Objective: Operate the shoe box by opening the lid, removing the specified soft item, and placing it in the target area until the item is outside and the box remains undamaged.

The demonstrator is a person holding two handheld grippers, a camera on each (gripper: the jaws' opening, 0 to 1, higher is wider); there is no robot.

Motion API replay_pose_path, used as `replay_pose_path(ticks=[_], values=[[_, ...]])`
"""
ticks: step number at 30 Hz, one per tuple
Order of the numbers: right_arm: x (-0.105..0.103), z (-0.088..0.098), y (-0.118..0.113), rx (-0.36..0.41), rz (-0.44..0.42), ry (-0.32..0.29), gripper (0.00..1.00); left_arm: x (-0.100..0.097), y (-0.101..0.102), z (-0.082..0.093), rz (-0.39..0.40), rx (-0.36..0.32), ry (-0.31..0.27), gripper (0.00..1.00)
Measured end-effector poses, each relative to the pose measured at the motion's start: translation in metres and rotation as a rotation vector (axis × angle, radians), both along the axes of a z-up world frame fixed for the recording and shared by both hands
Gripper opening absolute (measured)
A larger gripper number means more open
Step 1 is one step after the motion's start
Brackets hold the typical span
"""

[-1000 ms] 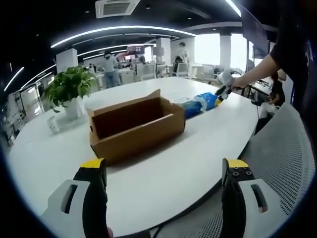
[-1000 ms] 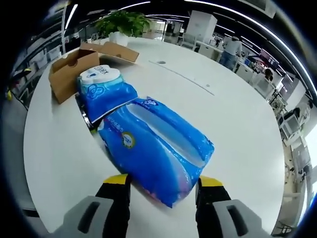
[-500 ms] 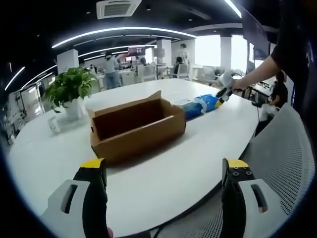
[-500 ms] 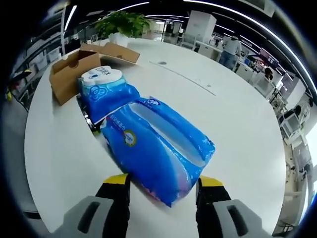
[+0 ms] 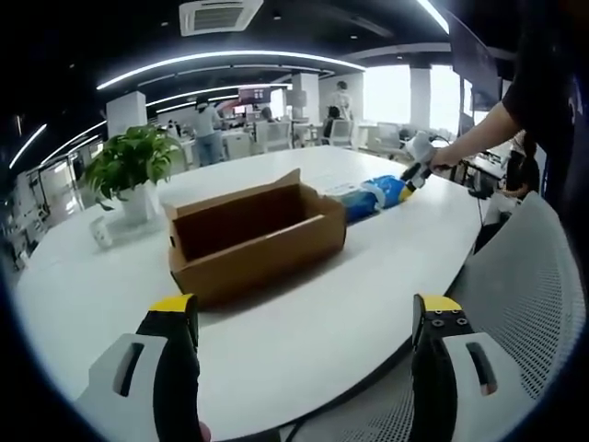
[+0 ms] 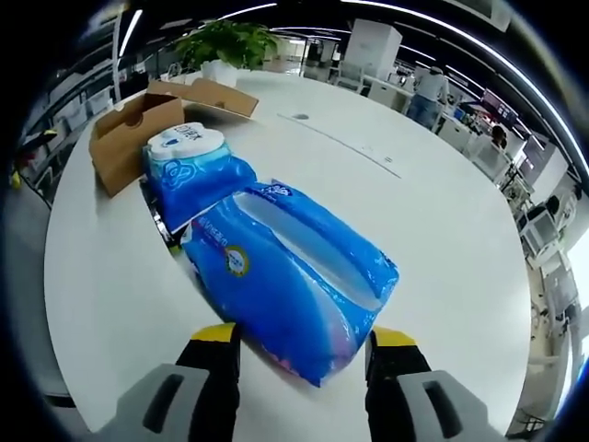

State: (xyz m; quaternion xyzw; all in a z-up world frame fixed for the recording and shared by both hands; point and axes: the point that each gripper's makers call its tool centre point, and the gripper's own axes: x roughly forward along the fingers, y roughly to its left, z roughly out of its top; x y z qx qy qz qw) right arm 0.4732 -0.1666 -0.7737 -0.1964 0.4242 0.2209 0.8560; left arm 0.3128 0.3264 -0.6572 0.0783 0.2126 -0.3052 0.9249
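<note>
Brown cardboard shoe box (image 5: pixel 253 235) sits open on the white table (image 5: pixel 304 331); right gripper (image 6: pixel 302 348) jaws straddle the blue plastic tissue pack (image 6: pixel 290 276), left gripper (image 5: pixel 304 318) wide open, empty

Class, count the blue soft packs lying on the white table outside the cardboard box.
2: the large blue pack lies just ahead of the right gripper; the smaller blue pack lies between it and the cardboard box.

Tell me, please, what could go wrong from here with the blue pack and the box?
1. The right gripper has its jaws around the end of the blue tissue pack; squeezing might tear the thin plastic wrap.
2. A second pack lies against it, so dragging could shove that one toward the open cardboard box.
</note>
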Motion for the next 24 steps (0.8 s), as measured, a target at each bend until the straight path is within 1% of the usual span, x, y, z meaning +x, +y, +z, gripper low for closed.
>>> replay_pose_path(ticks=[6, 9, 14, 18, 24], values=[[-0.003, 0.001, -0.001, -0.007, -0.009, -0.001, 0.54, 0.000, 0.000, 0.000, -0.005, 0.000, -0.001, 0.96], [-0.005, 0.006, -0.003, -0.005, -0.024, -0.011, 0.57, -0.001, -0.001, 0.001, -0.007, -0.001, -0.004, 0.96], [-0.012, 0.015, 0.001, 0.008, -0.027, -0.034, 0.57, -0.001, -0.002, 0.001, -0.012, -0.005, -0.006, 0.96], [-0.017, 0.019, 0.002, 0.014, -0.034, -0.044, 0.59, -0.002, -0.003, 0.002, -0.015, -0.008, -0.007, 0.96], [-0.026, 0.030, 0.012, 0.038, -0.044, -0.076, 0.63, -0.002, -0.004, 0.002, -0.017, -0.016, -0.006, 0.97]])
